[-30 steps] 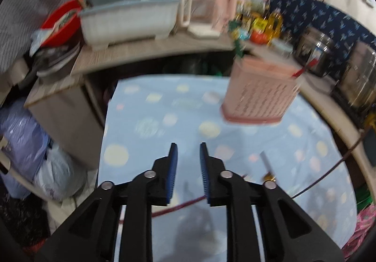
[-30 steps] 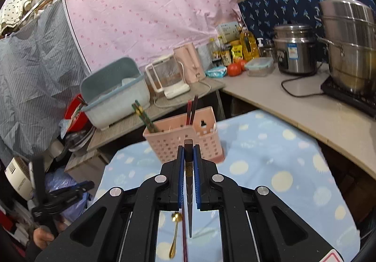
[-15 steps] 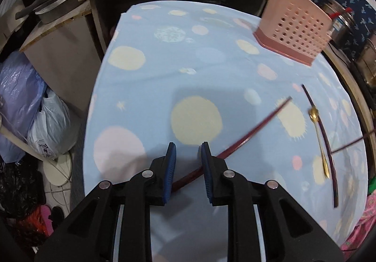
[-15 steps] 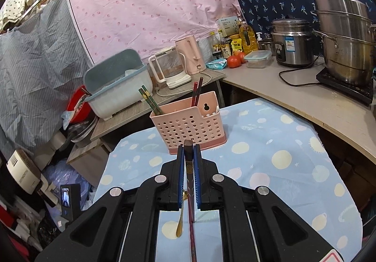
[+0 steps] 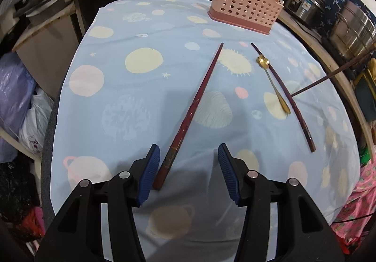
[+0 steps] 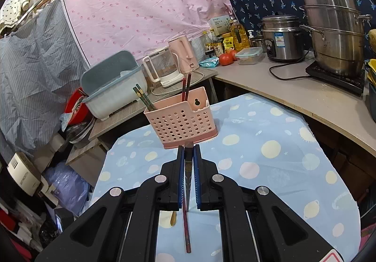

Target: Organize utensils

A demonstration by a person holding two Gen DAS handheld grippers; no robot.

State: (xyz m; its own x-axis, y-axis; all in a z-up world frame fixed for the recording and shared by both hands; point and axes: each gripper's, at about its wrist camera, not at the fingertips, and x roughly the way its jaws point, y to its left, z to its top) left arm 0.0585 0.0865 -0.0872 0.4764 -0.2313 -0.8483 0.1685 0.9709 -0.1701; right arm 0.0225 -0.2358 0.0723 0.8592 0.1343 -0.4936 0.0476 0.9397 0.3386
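The pink perforated holder [image 6: 182, 118] stands upright at the far end of the table [image 5: 117, 102] and serves as the landmark; it already has green and red chopsticks standing in it. It looks like light plastic, likely to slide or tip on the loose blue planet-print cloth if nudged hard.

Nearer than the holder, a dark red chopstick [image 5: 192, 109] lies flat, its thin tip aimed toward the holder and its thick butt between the blue pads of the left gripper [image 5: 189, 173]. Those jaws are opening around it, and the pads are not pressing on it. It is stiff, light and lacquer-smooth, so the thick end is probably the best place to pinch.

To the right of it lie a second chopstick [image 5: 285, 99] and a small gold spoon [image 5: 272, 83], touching each other, with the spoon's bowl toward the holder.

The right gripper [image 6: 188, 176] is clenched on another chopstick [image 6: 187, 226], which hangs below the jaws in front of the holder.
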